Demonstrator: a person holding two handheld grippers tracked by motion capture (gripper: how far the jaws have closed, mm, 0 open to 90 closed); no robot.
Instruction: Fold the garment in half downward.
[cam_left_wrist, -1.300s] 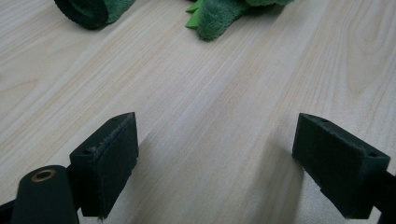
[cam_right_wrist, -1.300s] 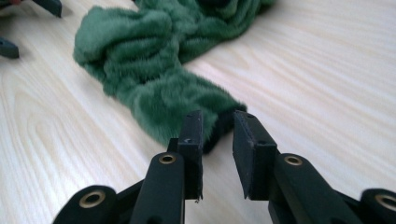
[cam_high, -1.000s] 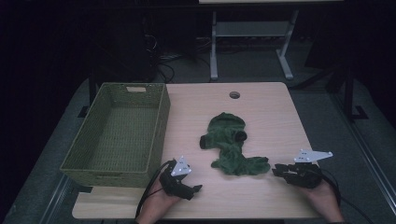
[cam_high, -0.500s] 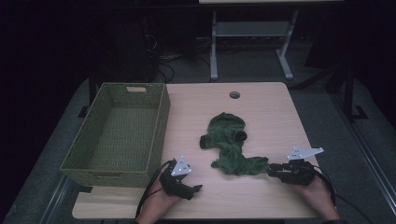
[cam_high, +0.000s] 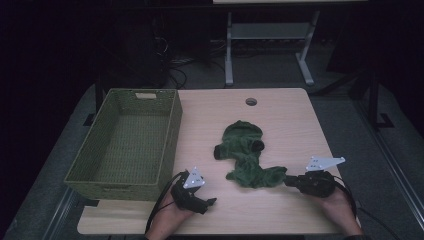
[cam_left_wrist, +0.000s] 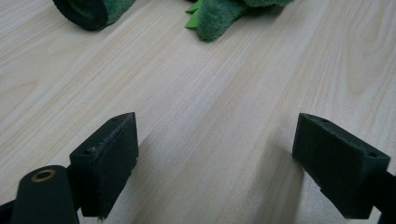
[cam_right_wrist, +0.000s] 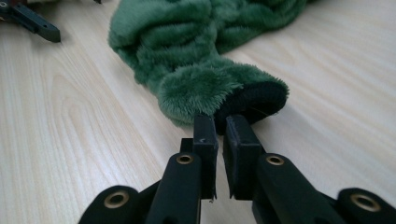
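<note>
A green plush garment lies crumpled in the middle of the wooden table. At its near right end is a black-lined cuff. My right gripper lies low on the table, and its jaws have just been closing. In the right gripper view the right gripper pinches the cuff's edge between its nearly touching pads. My left gripper rests near the front edge, left of the garment. In the left gripper view the left gripper is open over bare wood, the garment well beyond it.
A green woven basket stands empty on the table's left side. A round cable hole sits near the far edge. Bare wood lies between the two grippers along the front. Dark floor and a desk frame lie beyond the table.
My right gripper has edged left up to the garment's cuff and its jaws have closed on it. The left gripper and the garment have stayed put.
</note>
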